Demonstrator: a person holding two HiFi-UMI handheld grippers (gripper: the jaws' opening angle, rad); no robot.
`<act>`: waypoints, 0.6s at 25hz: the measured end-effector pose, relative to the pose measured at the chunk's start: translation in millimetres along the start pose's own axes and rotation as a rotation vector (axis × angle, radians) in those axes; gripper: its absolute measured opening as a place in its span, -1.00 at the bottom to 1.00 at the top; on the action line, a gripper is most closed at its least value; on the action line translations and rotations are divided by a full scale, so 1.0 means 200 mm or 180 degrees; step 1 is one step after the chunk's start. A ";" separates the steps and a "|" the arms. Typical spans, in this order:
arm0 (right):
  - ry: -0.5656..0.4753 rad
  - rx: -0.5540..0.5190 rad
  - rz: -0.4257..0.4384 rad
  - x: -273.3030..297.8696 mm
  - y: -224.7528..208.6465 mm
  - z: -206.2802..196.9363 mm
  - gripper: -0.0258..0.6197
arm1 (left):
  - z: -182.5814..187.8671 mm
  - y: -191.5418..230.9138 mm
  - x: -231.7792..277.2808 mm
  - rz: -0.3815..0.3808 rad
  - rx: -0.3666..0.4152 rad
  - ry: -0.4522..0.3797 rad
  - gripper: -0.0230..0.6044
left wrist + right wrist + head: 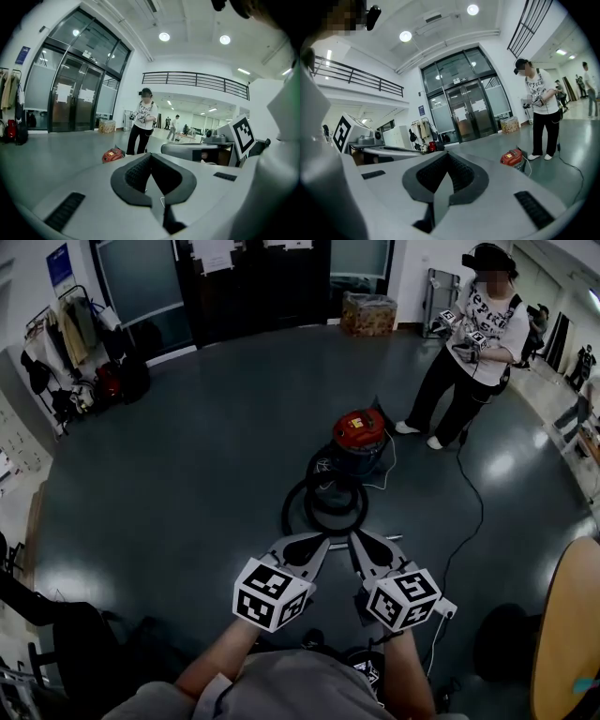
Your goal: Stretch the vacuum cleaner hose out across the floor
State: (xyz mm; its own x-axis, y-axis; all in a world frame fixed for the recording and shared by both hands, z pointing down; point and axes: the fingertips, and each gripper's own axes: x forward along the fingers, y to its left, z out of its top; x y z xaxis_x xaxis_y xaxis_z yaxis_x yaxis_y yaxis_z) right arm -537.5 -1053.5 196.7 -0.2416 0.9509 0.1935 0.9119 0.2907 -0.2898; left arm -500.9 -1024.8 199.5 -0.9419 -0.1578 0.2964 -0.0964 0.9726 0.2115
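A red-topped vacuum cleaner [359, 427] stands on the dark floor in the middle of the head view. Its black hose [323, 501] lies coiled in loops just in front of it. My left gripper [317, 544] and right gripper [360, 540] are side by side, short of the coils and apart from them. Both are shut with nothing between the jaws. In the left gripper view my left gripper [151, 157] points past the vacuum cleaner [113, 154]. The right gripper view has my right gripper [446, 154] level, with the vacuum cleaner [512, 157] to its right.
A person [473, 343] holding grippers stands just beyond the vacuum, and a black cable [473, 512] trails from there across the floor. A cardboard box [367, 313] sits by the glass doors. A coat rack [70, 348] is far left. A round wooden table [567, 634] is at the near right.
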 end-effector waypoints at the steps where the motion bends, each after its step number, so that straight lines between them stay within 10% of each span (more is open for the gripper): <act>1: -0.0019 0.0030 -0.0053 -0.03 -0.06 0.01 -0.91 | 0.00 -0.03 0.05 -0.0029 0.0020 0.0031 -0.91; 15: -0.0111 0.0283 -0.0483 -0.19 -0.62 0.03 -0.91 | 0.03 -0.20 0.56 -0.0406 0.0193 0.0320 -0.91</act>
State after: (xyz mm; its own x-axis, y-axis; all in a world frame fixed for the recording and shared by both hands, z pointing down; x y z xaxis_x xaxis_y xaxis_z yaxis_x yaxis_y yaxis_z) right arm -642.7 -1125.5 219.6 -0.3870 0.8980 0.2093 0.8315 0.4380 -0.3418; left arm -603.6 -1081.0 219.2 -0.8842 -0.2940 0.3630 -0.2353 0.9516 0.1976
